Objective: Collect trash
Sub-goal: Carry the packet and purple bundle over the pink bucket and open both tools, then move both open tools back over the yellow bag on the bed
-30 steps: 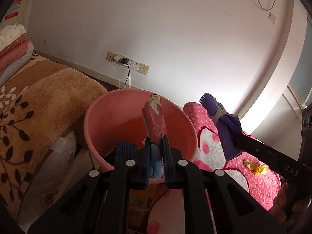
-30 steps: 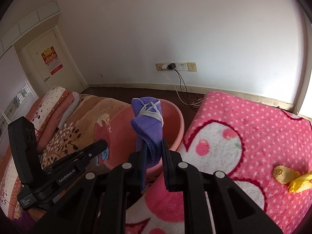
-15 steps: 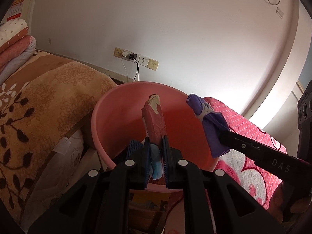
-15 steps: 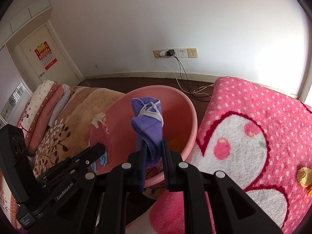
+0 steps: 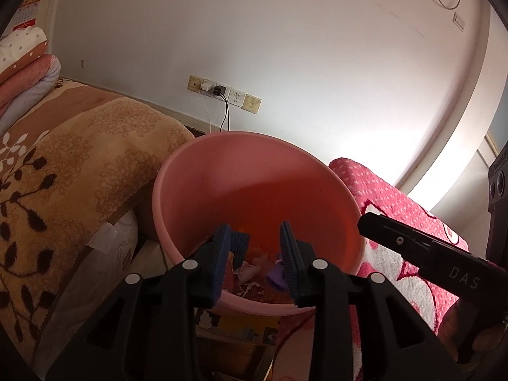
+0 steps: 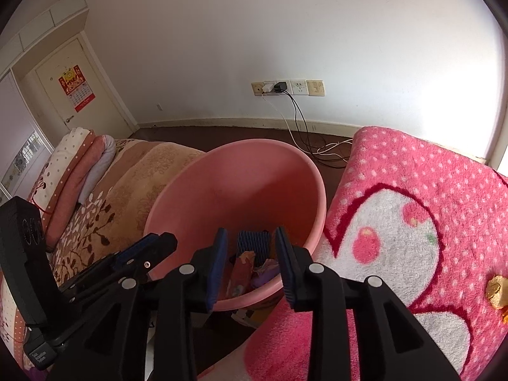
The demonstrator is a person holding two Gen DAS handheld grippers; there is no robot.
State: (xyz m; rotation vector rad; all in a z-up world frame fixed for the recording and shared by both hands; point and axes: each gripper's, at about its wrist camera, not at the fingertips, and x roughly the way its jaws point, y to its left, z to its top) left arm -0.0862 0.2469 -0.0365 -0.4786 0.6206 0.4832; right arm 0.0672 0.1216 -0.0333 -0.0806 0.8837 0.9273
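Two yellow scraps (image 6: 497, 292) on the pink blanket (image 6: 444, 197), right wrist view only.

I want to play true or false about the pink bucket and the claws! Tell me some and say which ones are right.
1. Both claws are open. True: the left claw and the right claw each show a wide gap between their fingers.
2. The pink bucket is empty. False: trash lies at its bottom, including a purple piece and a red wrapper.
3. Yellow scraps lie on the pink blanket. True.
4. The right claw grips a purple cloth. False: it grips nothing.
5. The bucket stands between a brown blanket and the pink blanket. True.
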